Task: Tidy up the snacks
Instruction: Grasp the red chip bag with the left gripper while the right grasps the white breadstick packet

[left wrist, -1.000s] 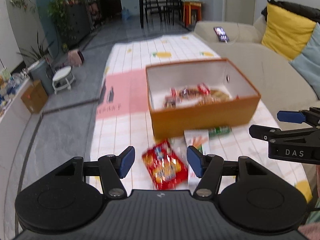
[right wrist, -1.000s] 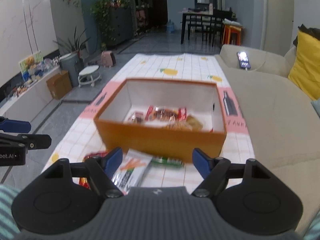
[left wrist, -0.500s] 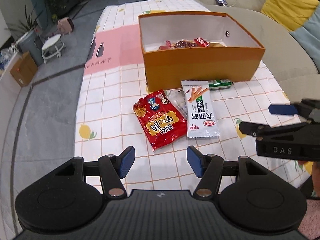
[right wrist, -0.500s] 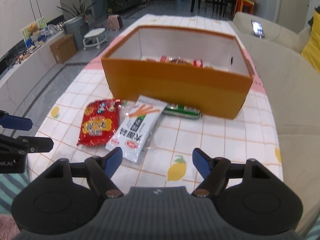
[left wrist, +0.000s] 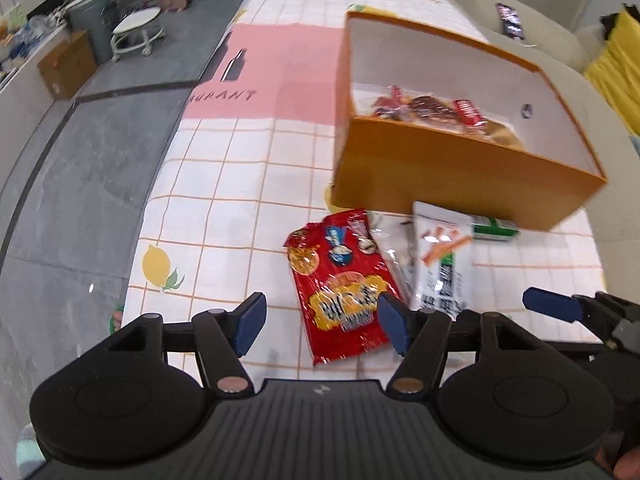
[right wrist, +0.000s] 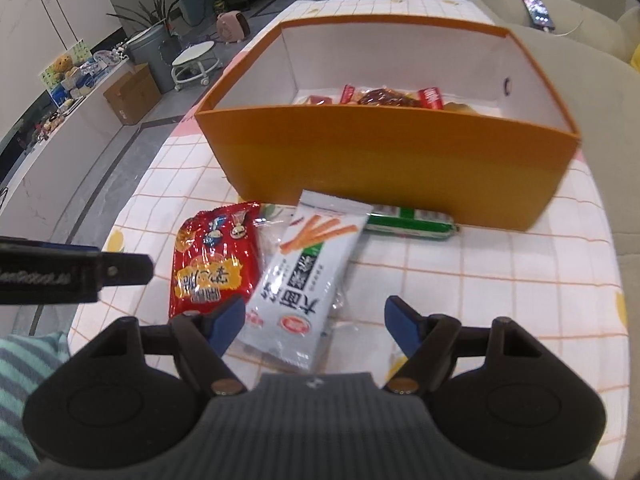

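Observation:
An orange box [left wrist: 448, 172] [right wrist: 384, 156] with white inside walls stands on the checked tablecloth and holds several wrapped snacks [right wrist: 388, 98]. In front of it lie a red snack bag [left wrist: 340, 284] [right wrist: 214, 264], a white snack pack [left wrist: 440, 260] [right wrist: 308, 276] and a green pack [right wrist: 412, 220] against the box wall. My left gripper [left wrist: 322, 322] is open just above the red bag's near end. My right gripper [right wrist: 314, 322] is open over the white pack's near end. Each gripper shows at the edge of the other's view.
The table [left wrist: 224, 184] has a pink panel at its far left. A beige sofa [right wrist: 592, 40] with a phone [right wrist: 538, 4] and a yellow cushion [left wrist: 616, 68] runs along the right. A stool [right wrist: 196, 60], cardboard box [right wrist: 132, 94] and plants stand on the floor to the left.
Both grippers have come down and forward toward the loose snacks. The left view has swung left, so the box sits further right. Both jaws stay open.

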Available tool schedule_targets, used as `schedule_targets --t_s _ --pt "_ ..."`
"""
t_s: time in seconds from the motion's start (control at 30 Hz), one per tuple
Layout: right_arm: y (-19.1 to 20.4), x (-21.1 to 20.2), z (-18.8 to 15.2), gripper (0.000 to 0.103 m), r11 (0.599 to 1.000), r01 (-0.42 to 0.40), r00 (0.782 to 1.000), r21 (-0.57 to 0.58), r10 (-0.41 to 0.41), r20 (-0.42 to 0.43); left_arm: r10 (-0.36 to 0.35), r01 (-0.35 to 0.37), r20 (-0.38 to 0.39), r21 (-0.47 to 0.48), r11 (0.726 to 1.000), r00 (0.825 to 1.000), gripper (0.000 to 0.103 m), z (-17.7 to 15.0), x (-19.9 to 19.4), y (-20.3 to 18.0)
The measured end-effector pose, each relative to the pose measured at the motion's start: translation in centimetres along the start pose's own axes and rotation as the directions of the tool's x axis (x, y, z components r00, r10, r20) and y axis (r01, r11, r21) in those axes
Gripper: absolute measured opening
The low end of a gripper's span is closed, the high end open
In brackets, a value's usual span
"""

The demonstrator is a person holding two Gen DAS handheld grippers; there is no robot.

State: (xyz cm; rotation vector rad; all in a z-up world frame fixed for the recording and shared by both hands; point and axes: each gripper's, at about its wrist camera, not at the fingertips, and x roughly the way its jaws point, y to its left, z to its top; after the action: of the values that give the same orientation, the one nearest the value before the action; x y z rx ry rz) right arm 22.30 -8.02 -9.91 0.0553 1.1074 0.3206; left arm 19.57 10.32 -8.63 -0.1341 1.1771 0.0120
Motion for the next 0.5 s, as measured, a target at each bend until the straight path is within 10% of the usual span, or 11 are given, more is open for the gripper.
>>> schedule_targets --t_s 0.5 --pt "-0.5 6.9 2.5 0.069 0.998 -0.025 0.994 0.061 0.031 -0.104 -0.018 -0.009 -0.140 -0.186 0.982 0.990 0.084 1.5 7.3 0.8"
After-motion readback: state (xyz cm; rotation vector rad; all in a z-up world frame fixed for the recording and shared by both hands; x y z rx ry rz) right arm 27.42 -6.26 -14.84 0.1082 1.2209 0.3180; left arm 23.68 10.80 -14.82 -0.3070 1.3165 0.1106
